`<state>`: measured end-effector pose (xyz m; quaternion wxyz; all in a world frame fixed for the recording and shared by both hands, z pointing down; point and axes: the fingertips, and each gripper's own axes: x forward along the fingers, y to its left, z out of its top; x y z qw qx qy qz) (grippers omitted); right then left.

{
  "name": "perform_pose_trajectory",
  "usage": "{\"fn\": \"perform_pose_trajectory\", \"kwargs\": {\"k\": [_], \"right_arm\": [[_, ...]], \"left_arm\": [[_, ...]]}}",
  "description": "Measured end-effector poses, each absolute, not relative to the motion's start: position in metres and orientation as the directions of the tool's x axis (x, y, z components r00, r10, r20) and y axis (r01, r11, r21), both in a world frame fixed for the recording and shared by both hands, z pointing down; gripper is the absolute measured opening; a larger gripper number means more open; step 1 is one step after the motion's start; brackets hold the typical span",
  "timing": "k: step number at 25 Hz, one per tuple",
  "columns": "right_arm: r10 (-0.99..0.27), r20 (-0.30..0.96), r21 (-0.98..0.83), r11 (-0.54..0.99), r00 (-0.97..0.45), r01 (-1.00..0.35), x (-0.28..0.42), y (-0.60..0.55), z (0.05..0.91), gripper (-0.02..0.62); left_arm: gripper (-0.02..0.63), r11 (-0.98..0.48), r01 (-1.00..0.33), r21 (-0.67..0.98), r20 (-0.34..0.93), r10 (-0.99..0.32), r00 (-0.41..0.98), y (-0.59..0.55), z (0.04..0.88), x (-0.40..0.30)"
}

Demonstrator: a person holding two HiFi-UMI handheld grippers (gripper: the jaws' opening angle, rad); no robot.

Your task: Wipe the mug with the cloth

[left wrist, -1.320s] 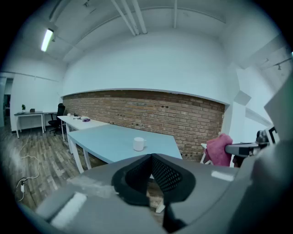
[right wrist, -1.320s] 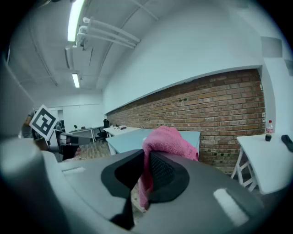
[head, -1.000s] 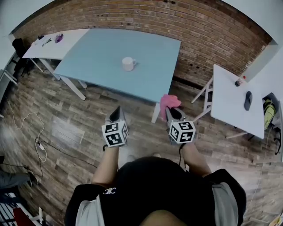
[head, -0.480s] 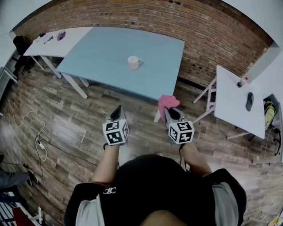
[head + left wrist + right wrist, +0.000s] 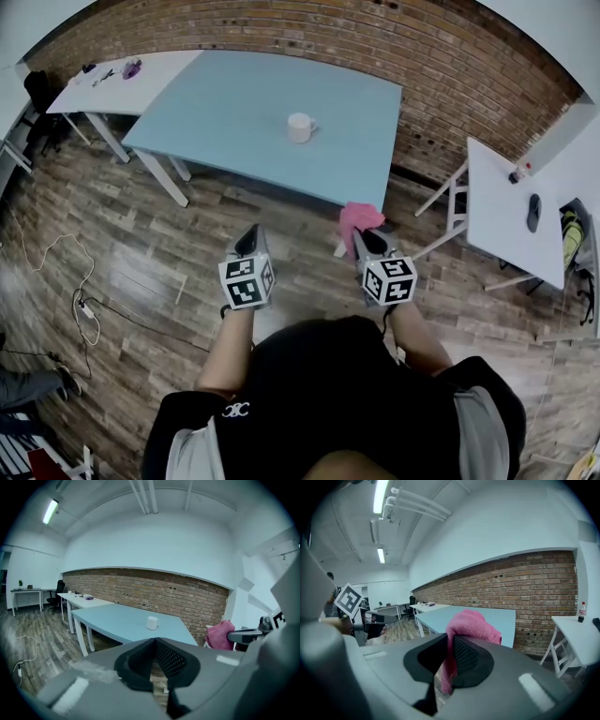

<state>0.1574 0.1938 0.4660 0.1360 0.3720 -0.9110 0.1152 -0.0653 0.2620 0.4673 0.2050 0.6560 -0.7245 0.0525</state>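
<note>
Far ahead and to the left of the left gripper stood a white table with small items too small to make out. That gripper hung over the wood floor, its jaws pressed together with nothing between them. Well ahead of those jaws and a little to their right, the mug stood upright on the blue surface, handle to the right, well apart from both grippers. The right gripper was level with the left one, near the surface's corner. Its jaws were clamped on the pink cloth, which bunched above them and hung down between them. Off to the right of those jaws stood a second table carrying a bottle and a dark oval item.
</note>
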Motion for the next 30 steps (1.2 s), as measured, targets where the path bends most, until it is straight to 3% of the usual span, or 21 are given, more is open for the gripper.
{"fn": "perform_pose_trajectory", "kwargs": {"k": [16,30], "right_arm": [[-0.649,0.353,-0.129,0.680,-0.674,-0.722,0.136,0.166,0.481,0.037],[-0.619,0.367,-0.146,0.699,-0.694,-0.700,0.088,0.038,0.494,0.037]], "left_arm": [[0.008,0.140,-0.968,0.210,0.400,-0.915,-0.046,0.262,0.490,-0.104],[0.008,0.156,-0.971,0.182,0.435,-0.898,-0.063,0.154,0.501,-0.142]]}}
